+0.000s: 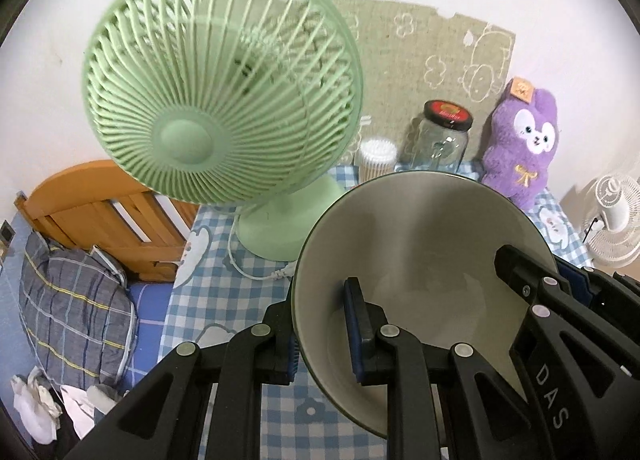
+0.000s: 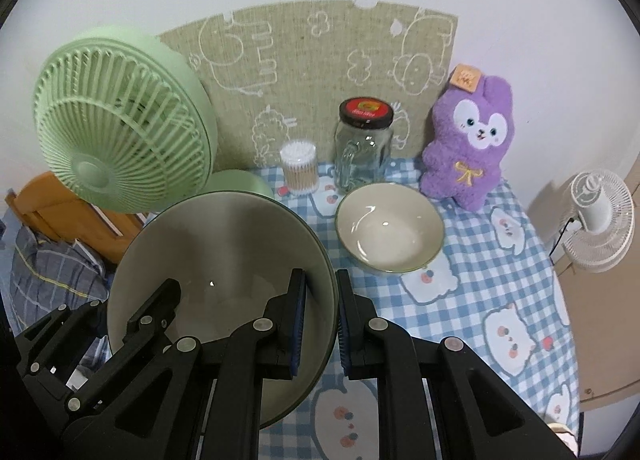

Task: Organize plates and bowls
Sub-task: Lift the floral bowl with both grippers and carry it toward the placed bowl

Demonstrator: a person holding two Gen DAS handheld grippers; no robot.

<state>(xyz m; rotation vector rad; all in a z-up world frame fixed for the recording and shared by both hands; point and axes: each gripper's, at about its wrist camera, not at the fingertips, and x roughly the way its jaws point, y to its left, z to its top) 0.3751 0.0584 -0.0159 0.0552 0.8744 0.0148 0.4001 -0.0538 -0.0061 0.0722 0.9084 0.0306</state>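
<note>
A large cream bowl with a dark green rim (image 1: 420, 244) (image 2: 216, 252) is held up above the table by both grippers. My left gripper (image 1: 326, 324) is shut on the bowl's left rim, one finger inside and one outside. My right gripper (image 2: 322, 316) is shut on its right rim; it also shows in the left wrist view (image 1: 532, 284). The left gripper appears at the lower left of the right wrist view (image 2: 120, 324). A second, smaller cream bowl (image 2: 390, 228) sits upright on the checked tablecloth (image 2: 480, 268), right of the held bowl.
A green desk fan (image 1: 224, 100) (image 2: 120, 132) stands at the table's left. At the back stand a cotton-swab tub (image 2: 298, 168), a glass jar with a black lid (image 2: 364, 144) and a purple plush rabbit (image 2: 468, 140). A bed lies left; a white fan (image 2: 596, 220) stands right.
</note>
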